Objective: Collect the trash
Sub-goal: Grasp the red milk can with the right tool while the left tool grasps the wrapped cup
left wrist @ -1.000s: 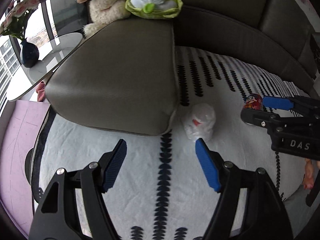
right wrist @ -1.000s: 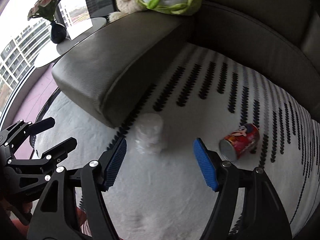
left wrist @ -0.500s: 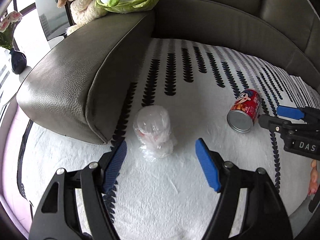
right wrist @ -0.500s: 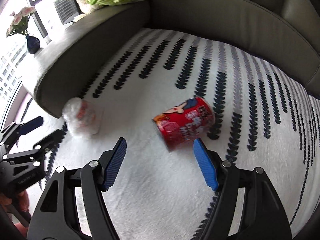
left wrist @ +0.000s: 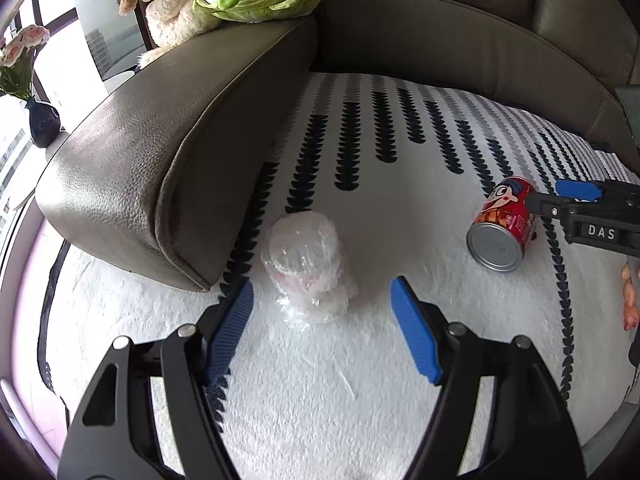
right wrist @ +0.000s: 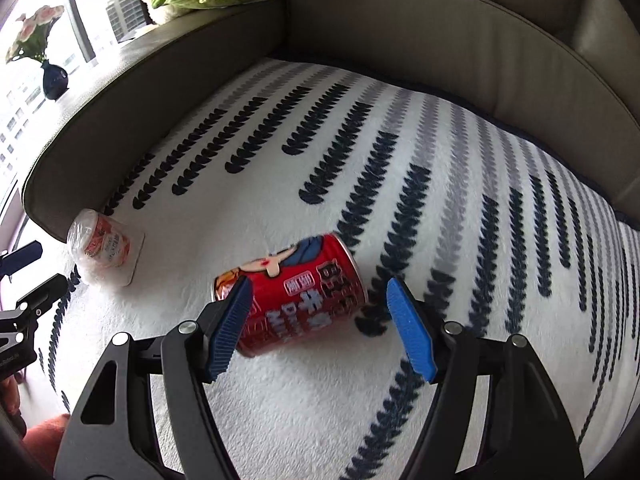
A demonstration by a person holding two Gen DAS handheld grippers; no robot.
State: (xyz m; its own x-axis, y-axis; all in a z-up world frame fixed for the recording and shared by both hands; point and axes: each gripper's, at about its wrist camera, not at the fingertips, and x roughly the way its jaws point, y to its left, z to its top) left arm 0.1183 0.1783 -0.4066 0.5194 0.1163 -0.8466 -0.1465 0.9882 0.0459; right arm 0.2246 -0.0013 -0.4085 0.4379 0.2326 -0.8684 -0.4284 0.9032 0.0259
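where legible, red can (right wrist: 296,300) reading "milk", right hand-held gripper (left wrist: 592,216) marked "das"

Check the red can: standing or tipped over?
Tipped over. The can lies on its side on the rug, its round end facing sideways.

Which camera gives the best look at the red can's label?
The right wrist view: the can lies on its side close up between the open right gripper, label facing the camera. The left wrist view shows it small, mostly its silver end.
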